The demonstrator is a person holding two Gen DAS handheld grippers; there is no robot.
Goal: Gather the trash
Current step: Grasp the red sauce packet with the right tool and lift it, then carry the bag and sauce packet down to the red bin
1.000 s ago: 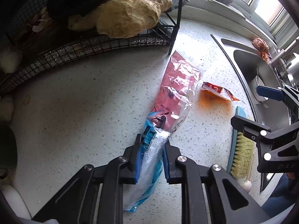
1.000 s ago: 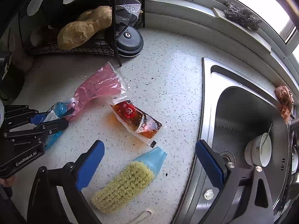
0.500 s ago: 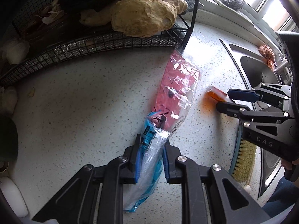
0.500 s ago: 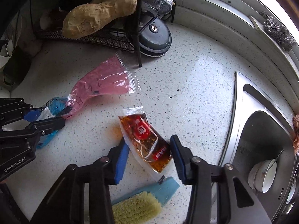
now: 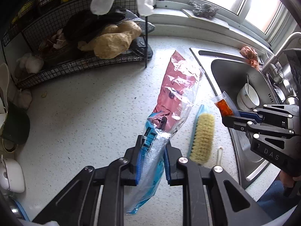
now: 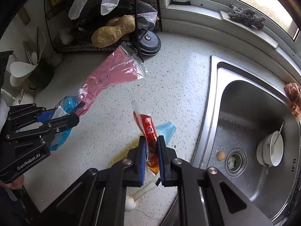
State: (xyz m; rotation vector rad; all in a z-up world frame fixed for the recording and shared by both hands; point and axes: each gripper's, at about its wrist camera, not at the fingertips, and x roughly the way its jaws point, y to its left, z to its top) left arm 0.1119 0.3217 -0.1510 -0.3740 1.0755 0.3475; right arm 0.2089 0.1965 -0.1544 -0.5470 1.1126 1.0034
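Left claw (image 5: pixel 151 162) clamped on pink-blue bag (image 5: pixel 176 90), hanging lengthwise; right claw (image 6: pixel 152 158) just closed, gripping sauce packet (image 6: pixel 148 130) above desk (image 6: pixel 180 86).

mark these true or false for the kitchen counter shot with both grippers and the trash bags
1. The left gripper is clamped on a pink and blue plastic bag. True.
2. The right gripper is open and empty. False: its jaws have just closed on a red sauce packet.
3. The scrub brush lies inside the sink. False: it lies on the countertop beside the sink.
4. A white bowl with a spoon sits in the sink. True.
5. Steel wool rests on the window ledge. True.
6. The wire rack is empty. False: it holds lumpy tan roots and other items.
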